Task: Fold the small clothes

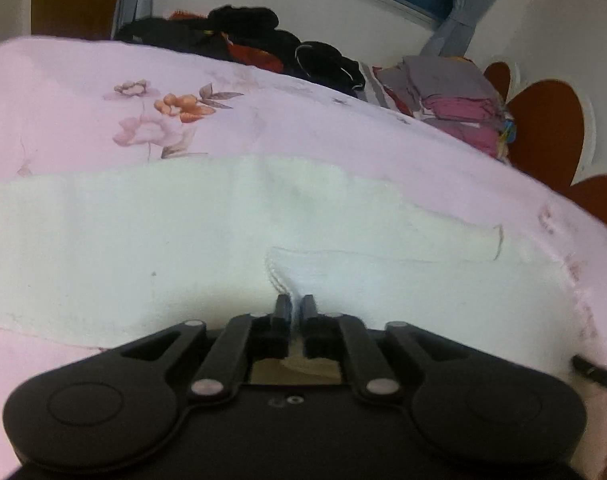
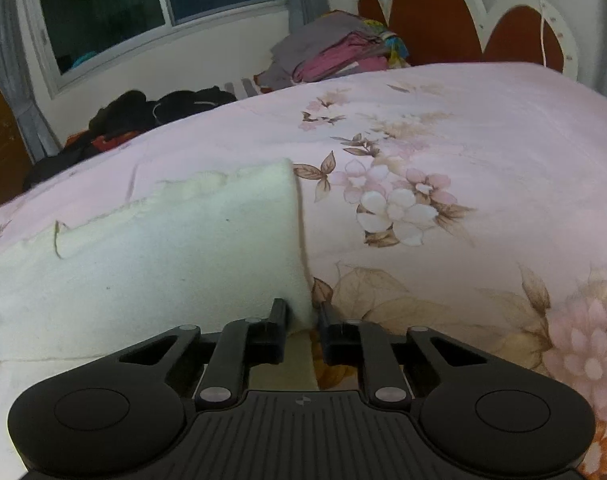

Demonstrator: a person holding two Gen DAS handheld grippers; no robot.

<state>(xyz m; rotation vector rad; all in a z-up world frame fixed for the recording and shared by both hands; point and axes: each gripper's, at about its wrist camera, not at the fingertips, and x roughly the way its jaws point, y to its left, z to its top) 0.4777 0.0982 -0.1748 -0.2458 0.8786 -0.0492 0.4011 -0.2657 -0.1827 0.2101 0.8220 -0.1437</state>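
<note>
On the bed (image 1: 83,80), spread with a pink floral sheet, lies the white garment (image 1: 143,240) I am working on; it is flat, pale and slightly textured, stretched across the width of the left wrist view. My left gripper (image 1: 296,306) sits at the garment's near edge; its jaws are almost together, pinching a thin ridge of the white cloth, which rises between the two black fingers (image 1: 281,308). Just beyond it a folded layer shows, with a ribbed hem running away to the right.

From the right wrist view, the same white garment (image 2: 163,248) fills the left half; its right edge runs down toward me, with bare flowered sheet beside it. My right gripper (image 2: 302,310) is at the garment's near right corner; its jaws stand narrowly apart with the corner of cloth between them; the fingers (image 2: 279,312) appear to press on it, though the right-hand pad is partly hidden by the fabric.

Along the far side of the bed lies a heap of dark clothes (image 1: 263,40); beside it is a stack of folded grey and pink clothes (image 2: 331,52), next to the scalloped red-brown headboard (image 2: 435,12); behind them is a dark window (image 2: 143,8) with grey curtains.
</note>
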